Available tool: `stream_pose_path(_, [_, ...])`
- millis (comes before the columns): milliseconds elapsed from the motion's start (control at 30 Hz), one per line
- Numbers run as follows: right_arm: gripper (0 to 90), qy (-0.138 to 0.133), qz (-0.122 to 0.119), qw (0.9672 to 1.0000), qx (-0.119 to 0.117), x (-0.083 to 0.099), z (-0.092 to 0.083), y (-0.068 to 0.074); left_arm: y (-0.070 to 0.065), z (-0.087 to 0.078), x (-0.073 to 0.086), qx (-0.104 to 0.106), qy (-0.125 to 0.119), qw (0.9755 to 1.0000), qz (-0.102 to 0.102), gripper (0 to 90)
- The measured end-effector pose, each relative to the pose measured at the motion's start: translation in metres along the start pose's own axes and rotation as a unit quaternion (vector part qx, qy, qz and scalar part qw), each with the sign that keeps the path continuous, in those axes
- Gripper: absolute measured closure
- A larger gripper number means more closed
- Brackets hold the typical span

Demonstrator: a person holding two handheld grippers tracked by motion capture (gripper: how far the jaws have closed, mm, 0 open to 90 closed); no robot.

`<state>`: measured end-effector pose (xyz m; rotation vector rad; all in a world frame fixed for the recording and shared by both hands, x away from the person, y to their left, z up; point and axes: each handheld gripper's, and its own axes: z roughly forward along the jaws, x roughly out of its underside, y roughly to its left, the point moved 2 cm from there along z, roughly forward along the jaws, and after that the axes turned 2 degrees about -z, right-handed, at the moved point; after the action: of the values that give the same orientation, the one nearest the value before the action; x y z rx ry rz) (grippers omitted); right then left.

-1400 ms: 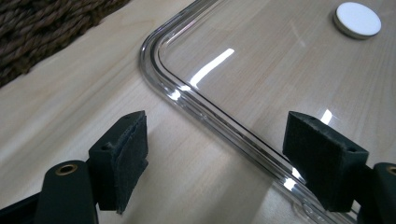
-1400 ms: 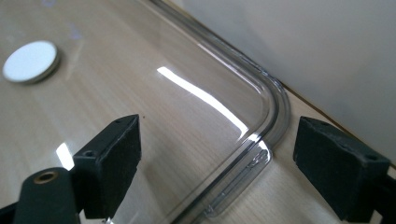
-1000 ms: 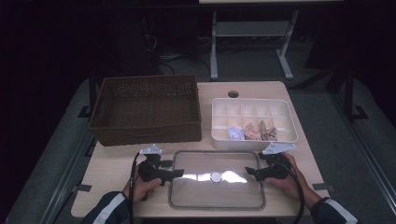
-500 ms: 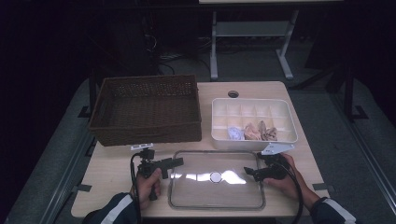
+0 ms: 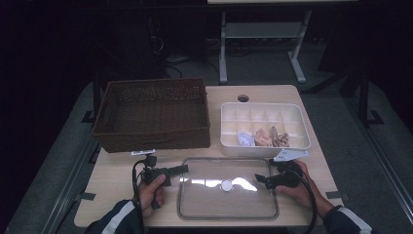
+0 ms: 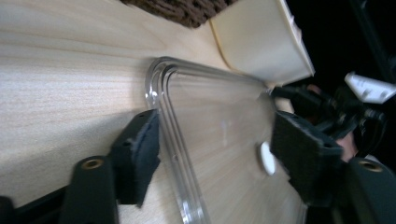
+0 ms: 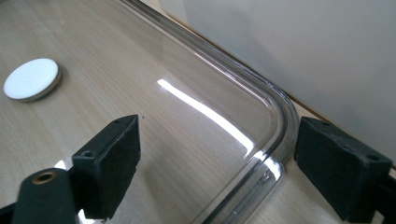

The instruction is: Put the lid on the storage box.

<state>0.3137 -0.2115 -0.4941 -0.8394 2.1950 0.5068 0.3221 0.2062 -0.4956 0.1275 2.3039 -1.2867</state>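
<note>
1. The clear lid (image 5: 227, 186) lies flat at the surface's (image 5: 112, 180) near edge.
2. The left claw (image 6: 219, 149), spread, has just been closing astride the lid's rim.
3. The right claw (image 7: 219, 158) is spread astride the opposite rim.
4. Uneven pinching could let the slick lid slip or tilt.

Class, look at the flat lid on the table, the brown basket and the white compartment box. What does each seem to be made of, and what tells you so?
Lid: clear, glossy plastic by the look; the wood grain shows through it and light glints off it.
Basket: woven wicker or rattan, matt brown; the weave texture is visible.
Compartment box: probably white plastic, smooth moulded walls and dividers.
</note>
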Motion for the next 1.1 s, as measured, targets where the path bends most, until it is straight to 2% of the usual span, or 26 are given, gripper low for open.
stream_pose_path(33, [13.5,0.000,0.000,1.0000,0.001,0.000,0.000,0.000,0.001,0.000,0.000,0.001,-0.003,1.0000,-0.006,41.5])
stream_pose_path(100, [13.5,0.001,-0.002,1.0000,0.001,0.000,0.000,0.000,0.001,0.000,-0.001,-0.004,0.002,1.0000,0.002,44.6])
stream_pose_path(200, [13.2,0.001,-0.002,1.0000,0.003,0.000,0.000,0.000,0.004,0.000,-0.001,0.006,-0.004,0.9999,-0.014,45.6])
stream_pose_path(333, [13.1,0.000,0.000,1.0000,0.003,0.000,0.000,0.000,0.004,0.001,0.000,0.023,-0.020,0.9991,-0.028,36.8])
stream_pose_path(433, [13.1,0.001,0.001,1.0000,0.003,0.000,0.000,0.000,0.009,0.001,0.002,0.038,-0.025,0.9978,-0.047,39.3])
stream_pose_path(467, [13.1,0.000,0.002,1.0000,0.001,0.000,0.000,-0.001,0.010,0.002,0.002,0.049,-0.022,0.9971,-0.054,40.5])
stream_pose_path(500, [13.1,0.000,0.004,1.0000,-0.001,0.000,0.000,-0.001,0.010,0.007,0.004,0.060,0.002,0.9967,-0.054,43.4])
stream_pose_path(533, [13.2,-0.002,0.002,1.0000,-0.007,0.000,0.000,-0.002,0.008,0.009,0.004,0.065,0.008,0.9969,-0.044,47.6])
stream_pose_path(567, [13.3,-0.001,-0.001,0.9999,-0.010,0.000,0.000,-0.002,0.006,0.009,0.003,0.055,0.006,0.9981,-0.028,46.6])
stream_pose_path(600, [13.4,-0.001,0.001,0.9999,-0.011,0.000,-0.001,-0.002,0.004,0.008,0.001,0.042,-0.007,0.9988,-0.025,47.3])
stream_pose_path(633, [13.7,-0.002,0.003,0.9999,-0.010,0.000,-0.001,-0.002,0.005,0.007,0.001,0.042,-0.015,0.9986,-0.027,52.6])
stream_pose_path(700, [13.9,-0.003,0.007,0.9999,-0.014,0.000,-0.001,-0.003,0.003,0.006,0.002,0.035,0.004,0.9994,0.002,60.7])
stream_pose_path(733, [14.0,-0.003,0.009,0.9998,-0.017,0.000,-0.002,-0.003,0.001,0.005,0.001,0.030,0.002,0.9995,0.013,63.8])
stream_pose_path(767, [14.0,-0.003,0.010,0.9998,-0.018,0.000,-0.002,-0.004,0.000,0.003,0.000,0.038,0.002,0.9991,0.020,67.2])
stream_pose_path(833, [14.1,-0.007,0.010,0.9996,-0.025,0.001,-0.002,-0.006,-0.005,0.000,0.000,0.038,0.005,0.9984,0.042,68.1])
stream_pose_path(867, [14.4,-0.006,0.014,0.9995,-0.027,0.001,-0.003,-0.006,-0.006,0.000,0.000,0.044,0.003,0.9978,0.050,68.1])
stream_pose_path(900, [14.5,-0.006,0.017,0.9994,-0.029,0.001,-0.003,-0.006,-0.007,-0.001,0.000,0.041,0.006,0.9975,0.057,68.2])
stream_pose_path(967, [14.5,-0.005,0.014,0.9994,-0.032,0.001,-0.004,-0.007,-0.009,-0.003,-0.001,0.045,0.006,0.9966,0.068,68.7])
stream_pose_path(1000, [14.5,-0.005,0.013,0.9993,-0.034,0.001,-0.004,-0.008,-0.010,-0.004,-0.001,0.048,-0.001,0.9961,0.074,69.2])
stream_pose_path(1033, [14.1,0.000,0.019,0.9992,-0.034,0.001,-0.006,-0.008,-0.012,-0.006,-0.002,0.049,-0.003,0.9948,0.089,70.0])
stream_pose_path(1100, [12.8,-0.004,0.021,0.9992,-0.034,0.001,-0.009,-0.010,-0.013,-0.008,-0.001,0.059,-0.002,0.9936,0.097,71.5])
